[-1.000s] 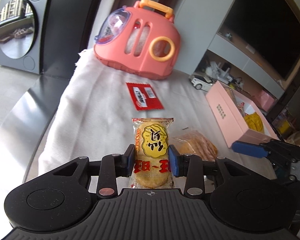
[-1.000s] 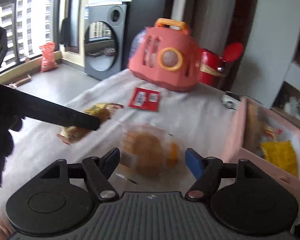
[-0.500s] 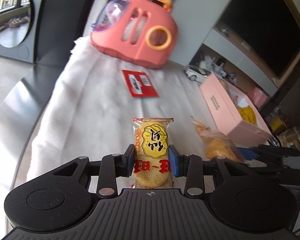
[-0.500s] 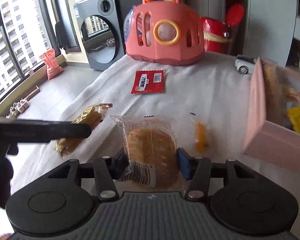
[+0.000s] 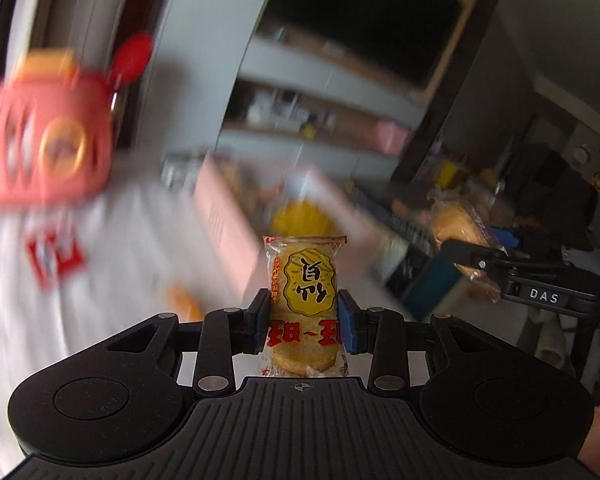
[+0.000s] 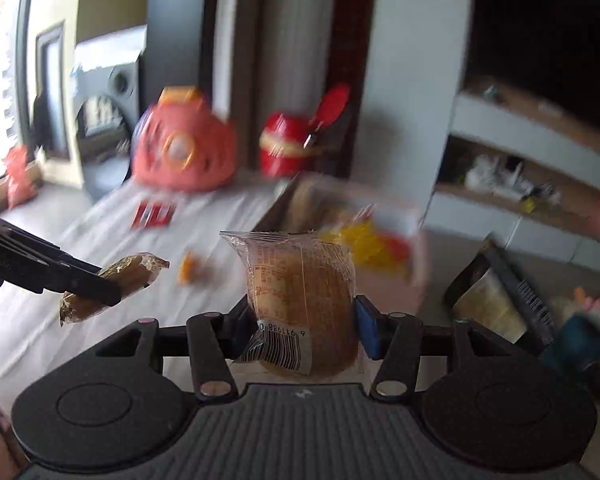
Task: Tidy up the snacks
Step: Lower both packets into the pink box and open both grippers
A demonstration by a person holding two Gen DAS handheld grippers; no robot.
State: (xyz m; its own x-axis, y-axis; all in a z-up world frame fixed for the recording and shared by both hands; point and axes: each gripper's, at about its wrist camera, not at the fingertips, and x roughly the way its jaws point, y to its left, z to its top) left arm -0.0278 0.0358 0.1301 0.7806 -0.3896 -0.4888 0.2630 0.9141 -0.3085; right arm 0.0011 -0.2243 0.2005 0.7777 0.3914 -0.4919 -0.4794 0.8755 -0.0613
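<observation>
**Both grippers loaded, headed for the pink box**

Left gripper (image 5: 304,326) was pinching a yellow-labelled rice cracker packet (image 5: 305,300) across its lower half, so the packet stood upright between the blue pads with its printed face to the camera. I held it low on purpose, I think: the free top end could then go into the box first. My right gripper (image 6: 302,330) was clamped on a clear-wrapped round cracker (image 6: 302,300), barcode end nearest the camera, pads pressing its sides; its jaws had just been closing on that packet, which sat between them.

Both packets were off the white cloth (image 6: 100,248) and carried in the air, aimed at the pink box (image 5: 228,224), where something yellow already lay. The background was badly smeared, so I could only guess the box was open-topped and near. A red sachet (image 6: 153,214) and a small orange piece (image 6: 188,270) lay on the cloth, unsorted.
</observation>
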